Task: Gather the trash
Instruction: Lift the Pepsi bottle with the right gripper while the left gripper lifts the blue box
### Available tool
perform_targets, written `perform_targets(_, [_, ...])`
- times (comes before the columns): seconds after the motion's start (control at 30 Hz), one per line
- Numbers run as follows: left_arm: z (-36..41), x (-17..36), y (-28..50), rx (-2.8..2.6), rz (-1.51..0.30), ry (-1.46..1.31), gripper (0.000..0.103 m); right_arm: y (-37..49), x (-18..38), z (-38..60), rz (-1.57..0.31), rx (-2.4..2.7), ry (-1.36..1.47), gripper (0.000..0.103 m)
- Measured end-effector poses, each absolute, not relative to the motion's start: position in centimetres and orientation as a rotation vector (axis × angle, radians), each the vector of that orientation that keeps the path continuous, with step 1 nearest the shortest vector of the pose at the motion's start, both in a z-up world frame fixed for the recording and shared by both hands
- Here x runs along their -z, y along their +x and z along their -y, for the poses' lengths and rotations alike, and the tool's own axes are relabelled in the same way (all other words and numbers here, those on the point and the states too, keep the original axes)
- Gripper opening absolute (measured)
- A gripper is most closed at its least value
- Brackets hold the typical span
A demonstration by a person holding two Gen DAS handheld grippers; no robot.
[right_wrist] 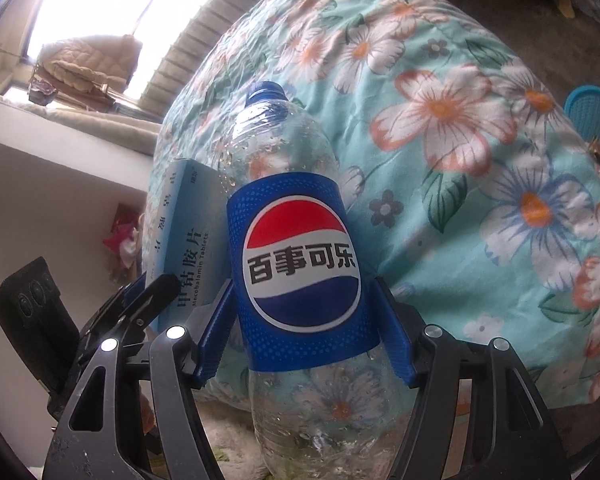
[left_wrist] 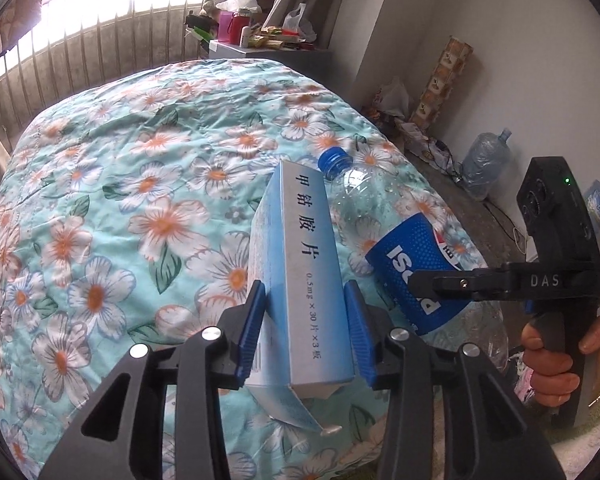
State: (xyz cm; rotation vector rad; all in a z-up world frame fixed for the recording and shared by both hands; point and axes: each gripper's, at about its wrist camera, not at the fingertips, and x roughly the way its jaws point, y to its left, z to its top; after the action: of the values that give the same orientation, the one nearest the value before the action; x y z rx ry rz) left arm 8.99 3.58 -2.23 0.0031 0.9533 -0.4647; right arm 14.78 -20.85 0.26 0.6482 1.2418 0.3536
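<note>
My left gripper (left_wrist: 305,286) is shut on a light blue medicine box (left_wrist: 296,256), its blue pads pressing the box's two sides. The box is held tilted above the floral quilt (left_wrist: 120,208), with an open flap hanging at its near end. Close to its right is an empty clear Pepsi bottle (right_wrist: 300,264) with a blue cap and blue label. My right gripper (right_wrist: 302,292) is shut on the bottle at the label. In the left wrist view the bottle (left_wrist: 400,256) shows beside the box, and a hand (left_wrist: 548,364) holds the right gripper's handle. The box (right_wrist: 188,240) also appears left of the bottle.
The quilted bed fills most of both views. A cluttered bedside stand (left_wrist: 268,46) is at its far end under a barred window. A big water jug (left_wrist: 486,164), bags and cables lie on the floor along the wall. A teal basket (right_wrist: 594,116) is beyond the bed.
</note>
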Motion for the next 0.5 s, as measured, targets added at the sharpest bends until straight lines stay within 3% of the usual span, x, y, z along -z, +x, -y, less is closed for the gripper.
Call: perform_targets(0.5, [-3.8, 3.7, 10.7, 0.414, -0.980, -0.026, 0.038, 16.8, 0.1, 18.5, -1.234, -0.322, 0.544, 0.063])
